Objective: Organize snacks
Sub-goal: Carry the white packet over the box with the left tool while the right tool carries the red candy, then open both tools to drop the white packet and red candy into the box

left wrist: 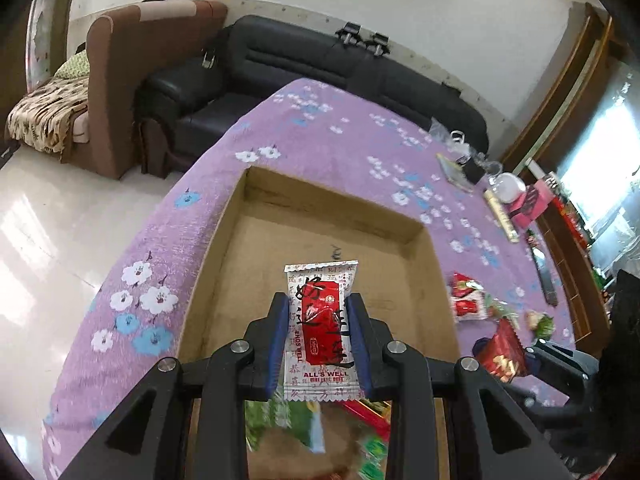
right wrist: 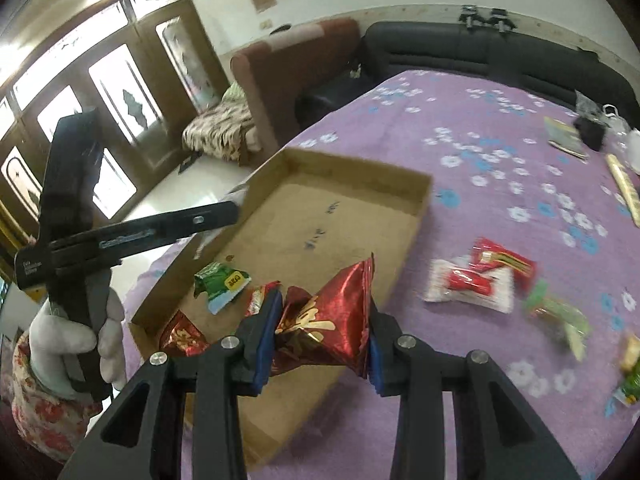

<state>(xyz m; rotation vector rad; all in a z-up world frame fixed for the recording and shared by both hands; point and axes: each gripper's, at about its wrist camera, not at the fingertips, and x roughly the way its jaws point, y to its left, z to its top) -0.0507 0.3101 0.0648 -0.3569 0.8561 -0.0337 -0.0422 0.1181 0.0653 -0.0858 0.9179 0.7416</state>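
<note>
The cardboard box is a shallow open tray lying on the table, which is covered in purple cloth with white and blue flowers. Most of the box floor is bare brown card with a few dark marks. At its near end lie a green packet, a red foil packet in the near corner, and a small red-and-yellow wrapper partly hidden behind a gripper finger.

The left gripper is over the near part of the box, its blue pads closed on both long edges of a white sachet with a red panel, held upright. Below it the box contents show only as a green and red blur.

The right gripper is over the near right wall of the box, its pads pressed against a crumpled red-and-gold foil pouch, which it holds clear of the box floor.

Outside the box, on the cloth to its right, lie a white packet with a red centre, a red packet just beyond it, a blurred green wrapper further right, and more small wrappers at the frame's edge.
</note>
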